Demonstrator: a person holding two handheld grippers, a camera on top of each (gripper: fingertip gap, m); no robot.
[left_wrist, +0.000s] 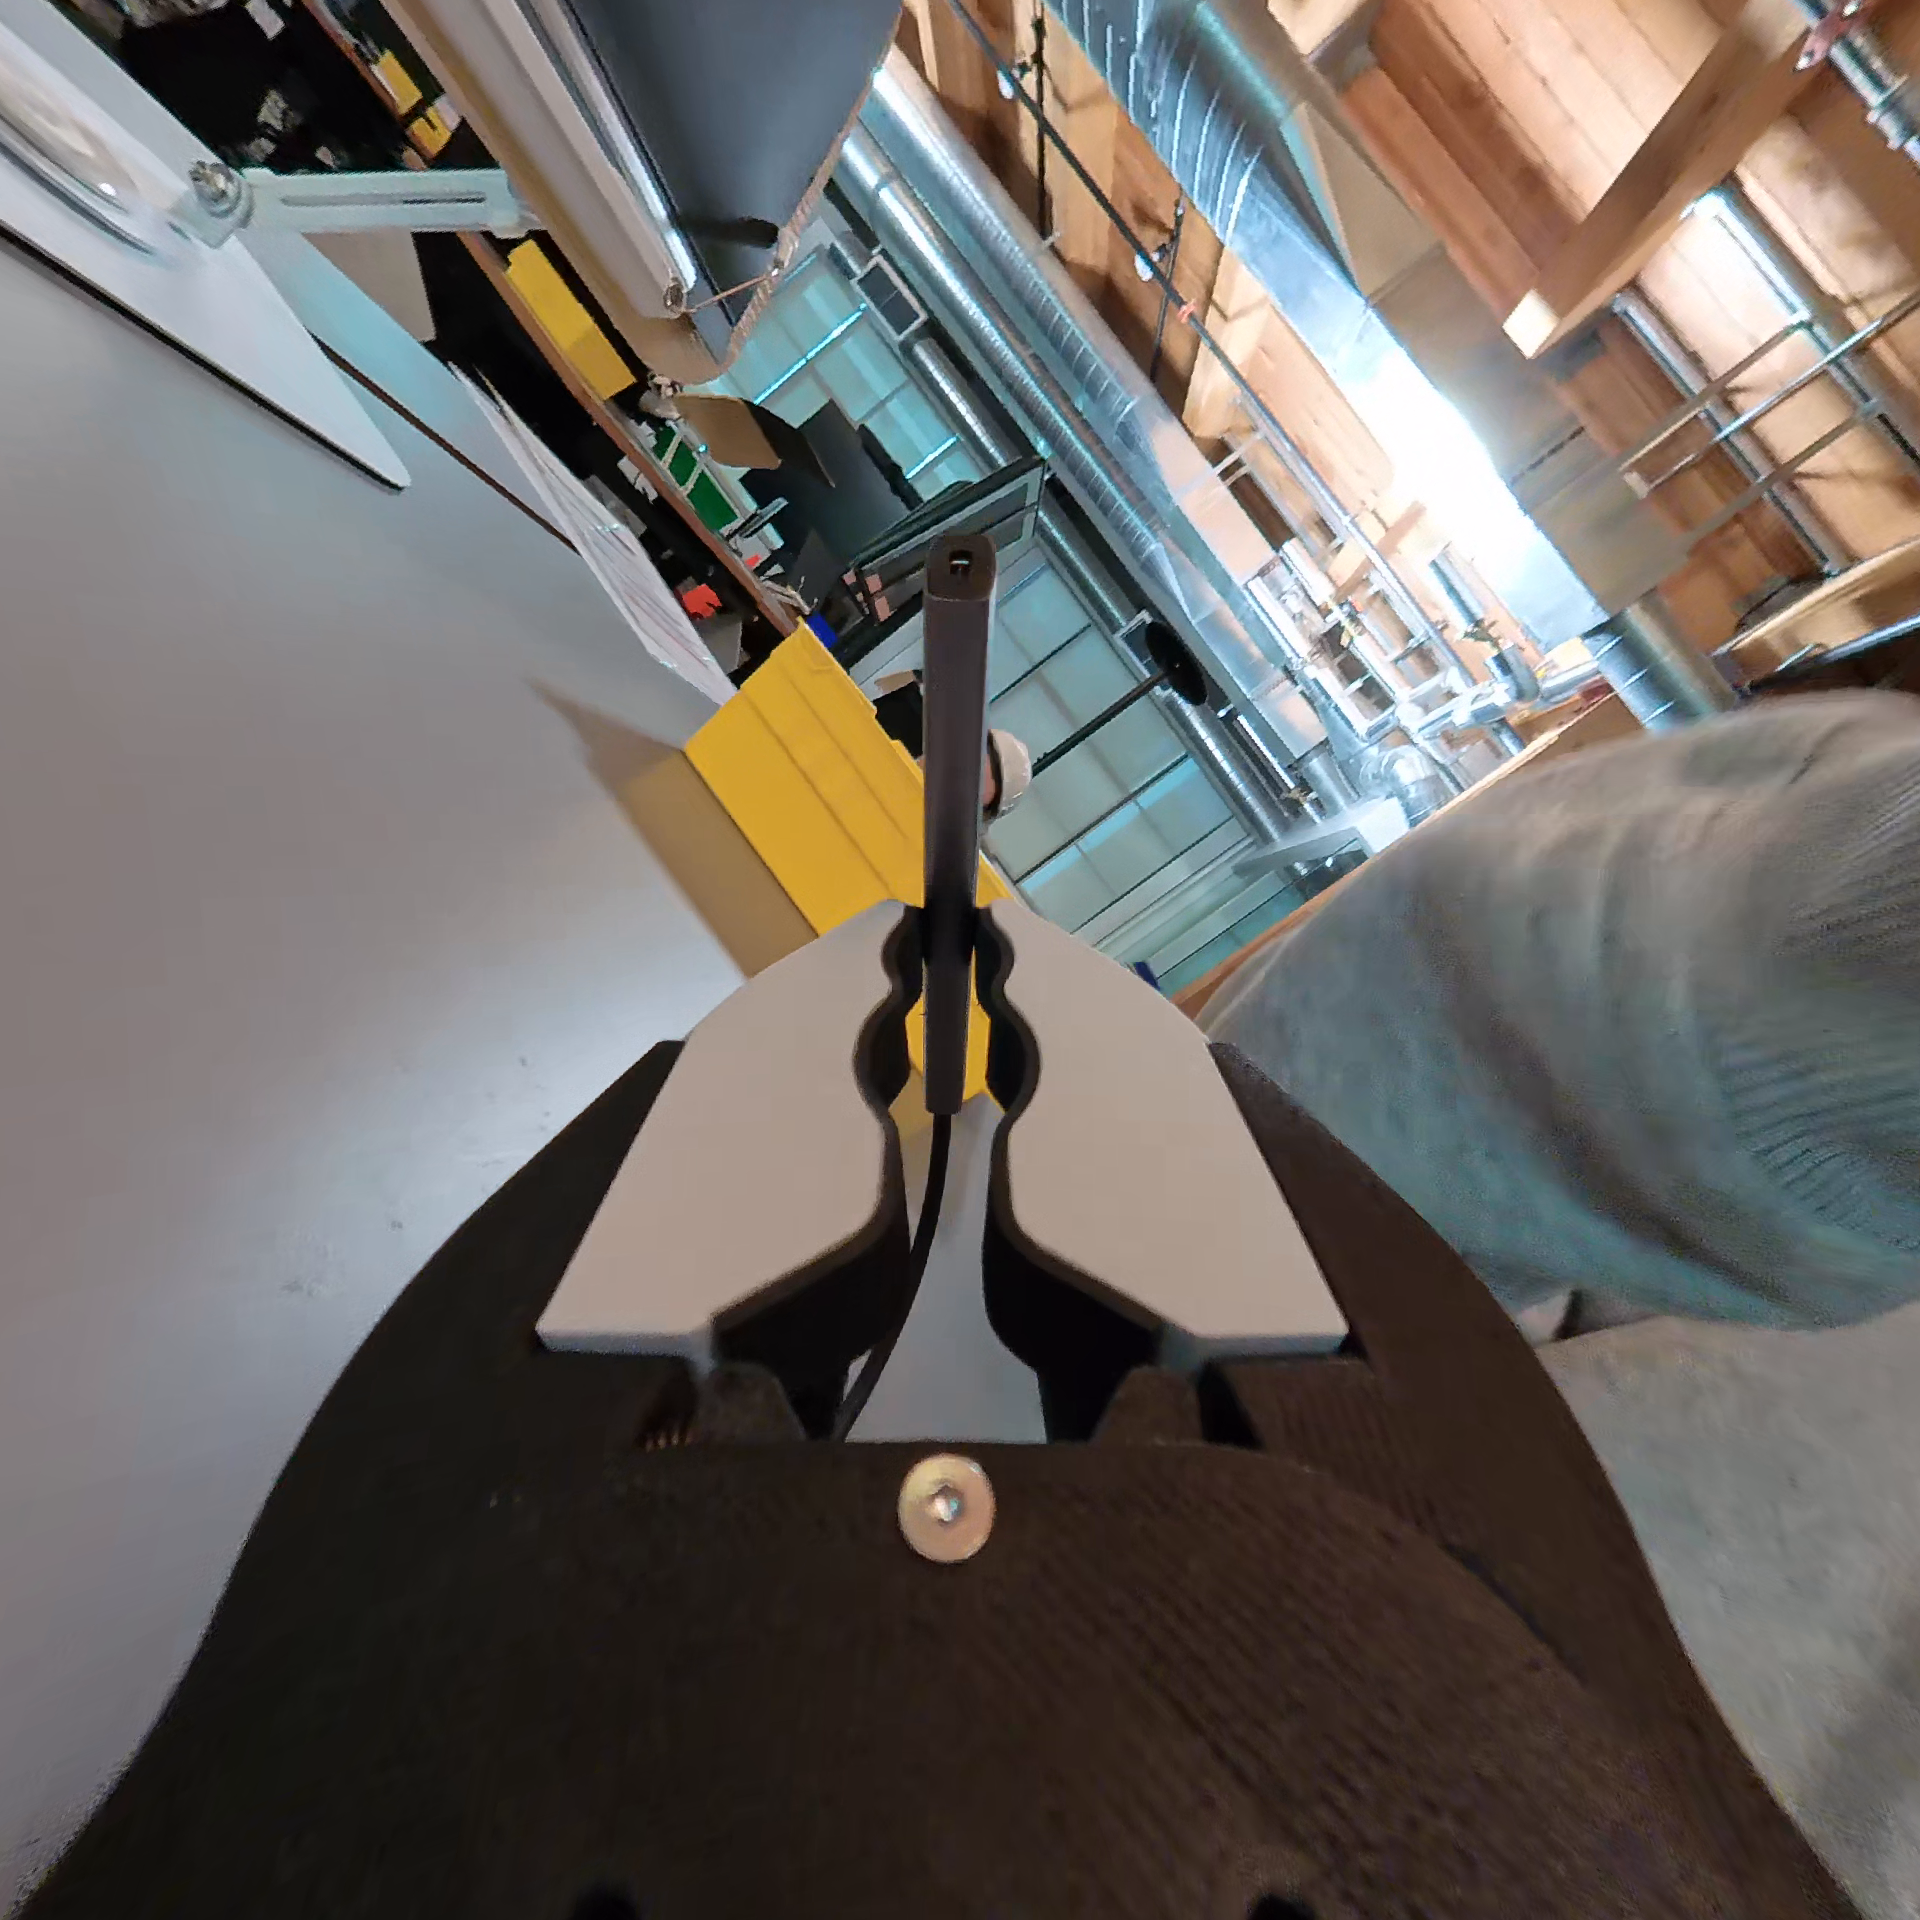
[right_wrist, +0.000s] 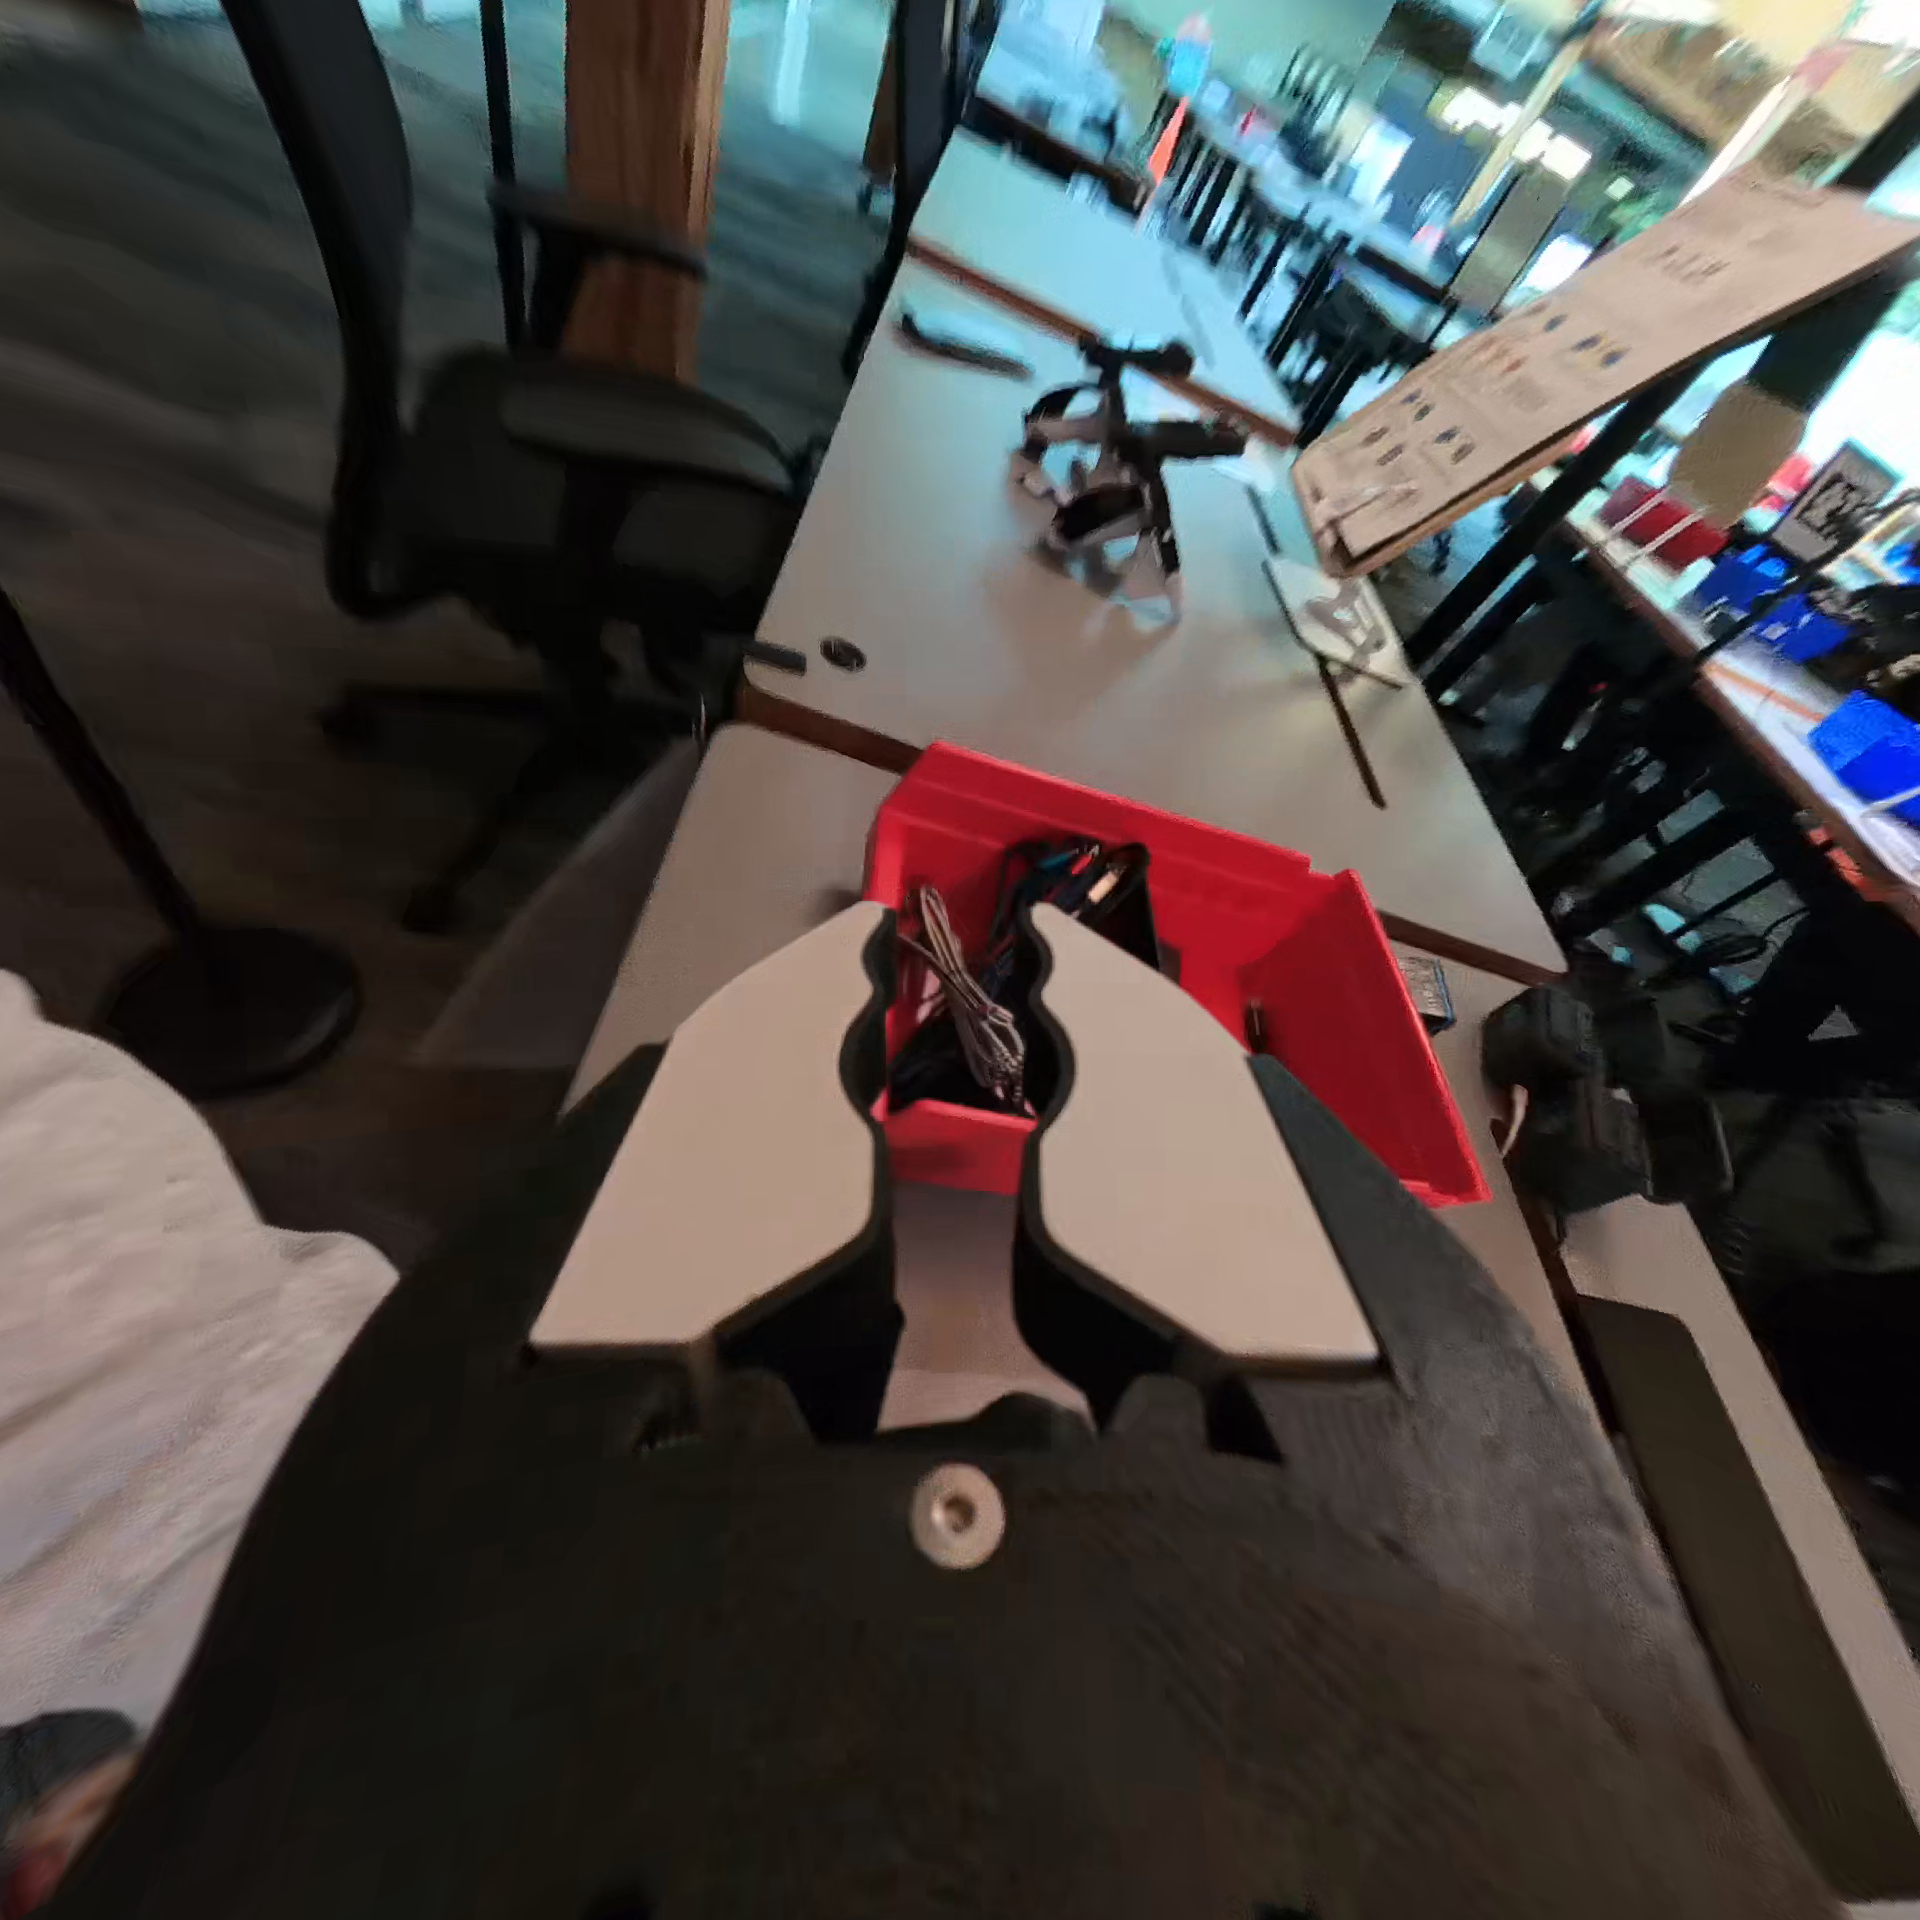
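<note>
My left gripper is shut on a slim dark grey stick-shaped device that points up past the fingertips. A thin black cable runs from its lower end back between the fingers. A yellow bin stands on the grey table just behind it. My right gripper is open and empty, a little above the near end of a red bin that holds tangled cables and black parts.
A grey sleeve fills the right of the left wrist view. In the right wrist view a black office chair stands left of the table, a strapped black device lies farther back, and black gear sits right of the red bin. The gap from one gripper's tips to the other's is roughly 30 centimetres.
</note>
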